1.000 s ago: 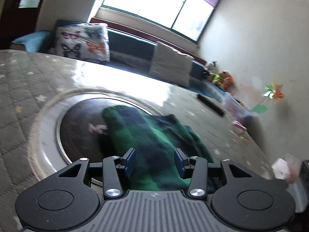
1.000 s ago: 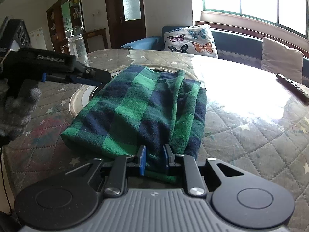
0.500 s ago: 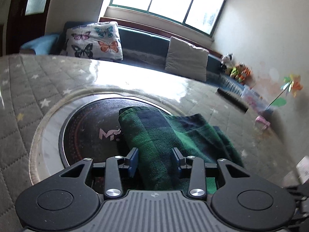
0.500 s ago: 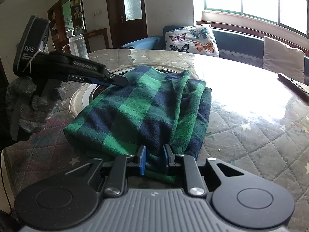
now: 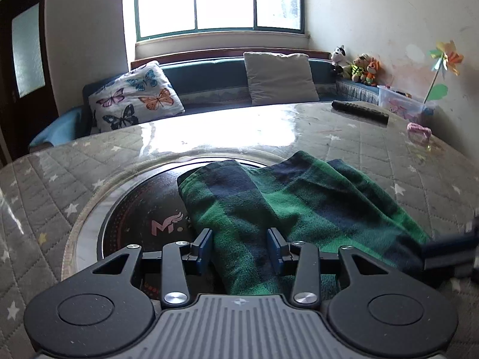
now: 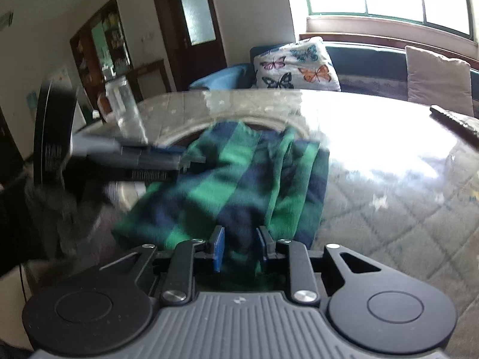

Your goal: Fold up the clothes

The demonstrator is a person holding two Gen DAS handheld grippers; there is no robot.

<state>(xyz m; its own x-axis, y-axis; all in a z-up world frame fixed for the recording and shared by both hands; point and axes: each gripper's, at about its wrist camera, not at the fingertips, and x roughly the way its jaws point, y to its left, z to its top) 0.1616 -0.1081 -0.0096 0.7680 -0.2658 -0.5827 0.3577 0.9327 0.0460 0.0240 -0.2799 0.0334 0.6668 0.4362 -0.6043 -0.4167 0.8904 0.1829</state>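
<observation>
While facing a round table [image 5: 89,164] under a grey quilted, star-printed cover, catching hard glare from the window [image 5: 218,0] on the far side. Showing a dark round inset plate [image 5: 140,209] at the middle, ringed in pale metal. Backing onto a blue bench sofa [image 5: 209,73] along the far wall, with a dark door [image 6: 194,24] far left in the right wrist view.

Carrying a green and navy plaid cloth [image 5: 299,203], folded into a long bundle running near to far, partly over the right of the inset plate and partly on the cover.

Differing from half a second ago:
- left gripper [image 5: 240,246]: now squaring up to the window; released, pads wide apart, straddling the cloth's near left fold.
- right gripper [image 6: 239,248]: staying clenched on the cloth's near edge, narrow gap filled with fabric; now swinging, blurring its whole view.

Sitting around:
- butterfly cushion [image 5: 134,95] and beige cushion [image 5: 278,77], leaning on the sofa.
- black remote [image 5: 359,110], lying far right on the table.
- stuffed toys [image 5: 359,65], crowding the sofa's right end.
- pinwheel [image 5: 446,56], standing by the right wall.
- clear jar [image 6: 122,95], standing far left.

Standing in the way: left gripper reaching in from the left in the right wrist view, hiding the cloth's far left edge.
</observation>
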